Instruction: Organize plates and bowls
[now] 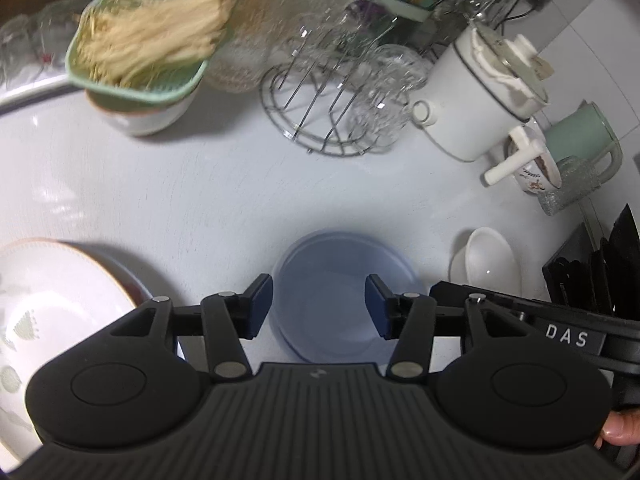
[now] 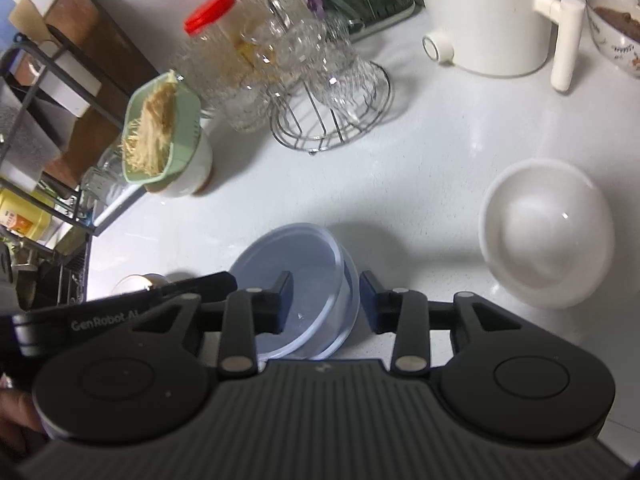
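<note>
Stacked translucent blue bowls (image 1: pixel 344 276) (image 2: pixel 304 256) rest on the white counter just in front of both grippers. My left gripper (image 1: pixel 318 294) is open: one finger is outside the stack's left rim, the other over its inside, neither pad pressing. My right gripper (image 2: pixel 325 294) is open too, straddling the stack's right rim with a gap on both sides. A white bowl (image 1: pixel 490 262) (image 2: pixel 546 232) sits to the right of the stack. A floral plate (image 1: pixel 52 320) lies to the left, on top of another plate.
At the back stand a green strainer of pale strips (image 1: pixel 148 40) on a bowl, a wire rack with glasses (image 1: pixel 320 108), a white pot (image 1: pixel 476 92) and a green mug (image 1: pixel 580 132). A black holder (image 1: pixel 600 276) is at the right edge.
</note>
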